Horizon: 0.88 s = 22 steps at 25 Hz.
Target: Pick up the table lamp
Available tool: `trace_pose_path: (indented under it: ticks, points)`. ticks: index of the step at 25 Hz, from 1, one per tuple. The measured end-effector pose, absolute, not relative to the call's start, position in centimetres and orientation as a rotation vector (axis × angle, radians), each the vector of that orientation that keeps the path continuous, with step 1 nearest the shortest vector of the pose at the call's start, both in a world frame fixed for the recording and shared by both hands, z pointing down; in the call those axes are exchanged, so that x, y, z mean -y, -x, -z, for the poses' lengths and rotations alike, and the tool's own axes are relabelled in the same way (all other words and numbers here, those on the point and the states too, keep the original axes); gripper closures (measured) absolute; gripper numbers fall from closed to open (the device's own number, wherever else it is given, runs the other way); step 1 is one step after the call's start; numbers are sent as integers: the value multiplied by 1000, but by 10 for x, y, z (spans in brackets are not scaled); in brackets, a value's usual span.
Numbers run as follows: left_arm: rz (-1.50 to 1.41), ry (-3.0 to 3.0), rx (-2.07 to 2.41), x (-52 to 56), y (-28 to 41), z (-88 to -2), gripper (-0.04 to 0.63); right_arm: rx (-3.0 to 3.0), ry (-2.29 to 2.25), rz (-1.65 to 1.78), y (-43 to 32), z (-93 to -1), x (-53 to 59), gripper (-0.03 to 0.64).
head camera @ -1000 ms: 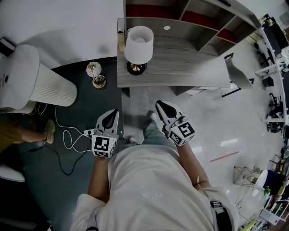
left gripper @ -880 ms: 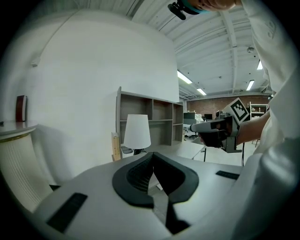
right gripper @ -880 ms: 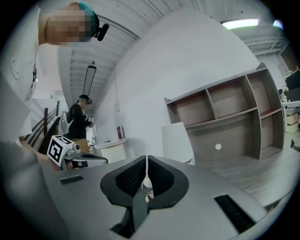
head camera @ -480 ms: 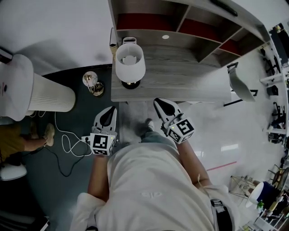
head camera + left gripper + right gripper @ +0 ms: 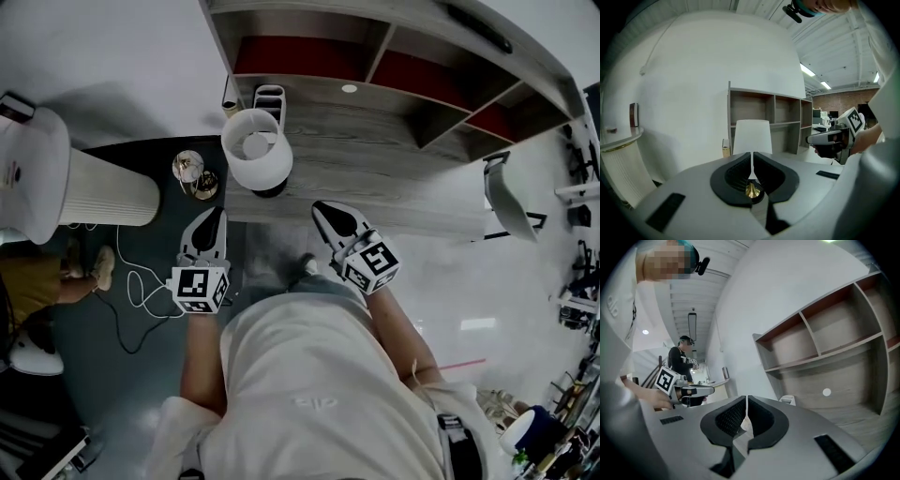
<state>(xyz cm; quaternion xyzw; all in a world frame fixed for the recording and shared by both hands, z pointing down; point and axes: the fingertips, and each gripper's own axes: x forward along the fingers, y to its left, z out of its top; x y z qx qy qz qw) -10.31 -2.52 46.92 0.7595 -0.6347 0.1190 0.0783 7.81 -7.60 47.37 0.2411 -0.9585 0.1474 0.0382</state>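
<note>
- The left claw [image 5: 752, 158] has its jaws pressed together with nothing between them. It points straight at the lamp from just short of the surface's near edge.
- The right claw [image 5: 746, 403] is likewise closed and empty, aimed at the shelving past the lamp's side.
- The white-shaded table lamp with a brass foot [image 5: 256, 148] stands upright near the front left corner of the grey wood-grain surface [image 5: 394, 178], untouched by either claw.
- As I judge it, no part of the pickup is done. Opening a claw, reaching the lamp, gripping it and lifting it all remain.
- In the head view the shade covers the lamp's stem and foot.
- In the left gripper view the closed jaws mask most of the stem, leaving only a glint of brass.
- A pale patch low in the right claw's slit is too unclear to identify.
</note>
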Motion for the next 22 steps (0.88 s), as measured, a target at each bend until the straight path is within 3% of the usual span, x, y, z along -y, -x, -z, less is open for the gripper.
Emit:
trace_pose_path:
  ticks: [10, 22]
  points:
    - [-386, -2167, 1952, 73, 118, -430, 572, 2942, -701, -496, -75, -480, 99, 575]
    - [-341, -2151, 1860, 143, 136, -401, 474, 2907, -900, -525, -85, -477, 120, 575]
